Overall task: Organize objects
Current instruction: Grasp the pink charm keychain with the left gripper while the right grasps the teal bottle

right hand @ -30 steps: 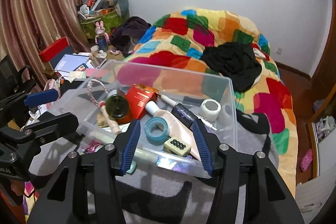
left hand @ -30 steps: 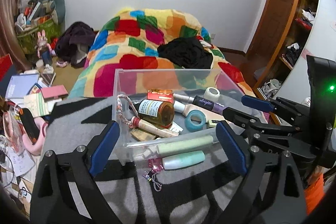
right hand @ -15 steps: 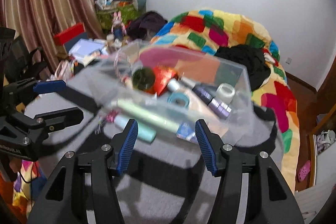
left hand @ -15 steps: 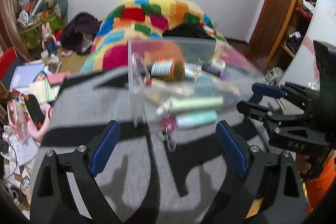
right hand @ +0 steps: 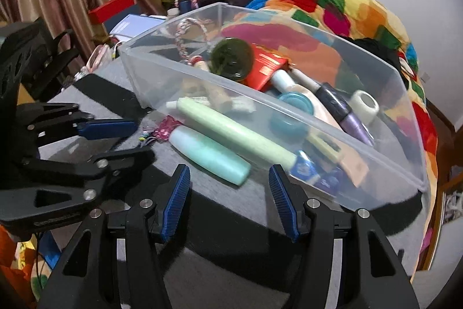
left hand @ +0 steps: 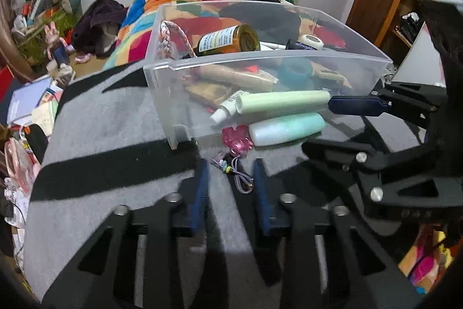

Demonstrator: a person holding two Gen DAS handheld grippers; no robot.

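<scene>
I see the grey and black striped surface [left hand: 95, 135] with the patchwork bed [right hand: 361, 10] beyond it. On it sits the clear plastic bin [left hand: 179, 94], crowded with an amber bottle [left hand: 228, 41], a red box [right hand: 267, 68], a blue tape ring [right hand: 292, 109], a white tape roll [right hand: 364, 103] and a pale green tube [left hand: 282, 102] lying along its near wall. Just outside that wall a mint bottle [right hand: 209, 154] lies on the surface, touching a pink charm [left hand: 235, 138] with a thin cord [left hand: 241, 181]. My left gripper [left hand: 230, 178] hangs over the cord, jaws narrowed around it but not visibly pinching it. My right gripper [right hand: 230, 200] sits near the mint bottle, jaws released and spread wide.
</scene>
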